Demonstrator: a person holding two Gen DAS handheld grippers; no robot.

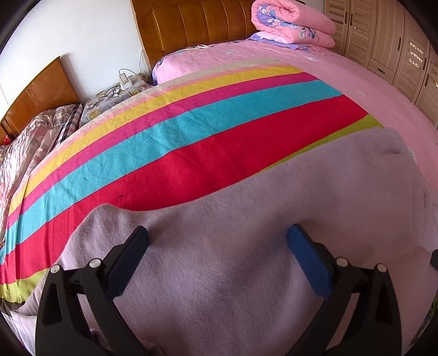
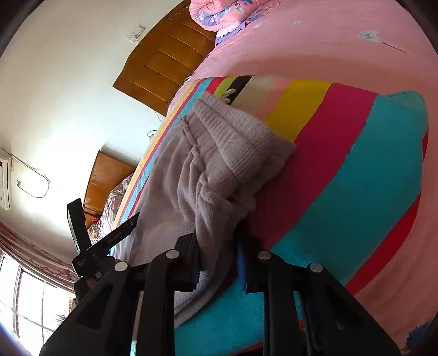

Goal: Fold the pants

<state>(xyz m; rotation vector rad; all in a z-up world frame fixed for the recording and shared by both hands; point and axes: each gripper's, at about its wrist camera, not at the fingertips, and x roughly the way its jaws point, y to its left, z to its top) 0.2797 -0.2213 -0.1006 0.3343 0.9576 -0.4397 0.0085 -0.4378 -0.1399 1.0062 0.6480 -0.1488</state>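
Pale lilac knit pants (image 1: 246, 232) lie spread on a rainbow-striped blanket (image 1: 191, 137) on the bed. My left gripper (image 1: 217, 237) is open, its fingers straddling flat pants fabric with nothing between them. In the right wrist view the pants (image 2: 219, 153) are bunched, with the ribbed waistband and drawstring up. My right gripper (image 2: 216, 246) is shut on a fold of the pants and lifts that edge off the blanket (image 2: 342, 178). The left gripper's body (image 2: 90, 241) shows at the left of that view.
A pink bedsheet (image 1: 356, 82) covers the bed beyond the blanket. A folded pink floral quilt (image 1: 293, 22) lies by the wooden headboard (image 1: 191, 24). Wardrobes (image 1: 397, 49) stand at the right. A second bed with a patterned cover (image 1: 35, 137) is at the left.
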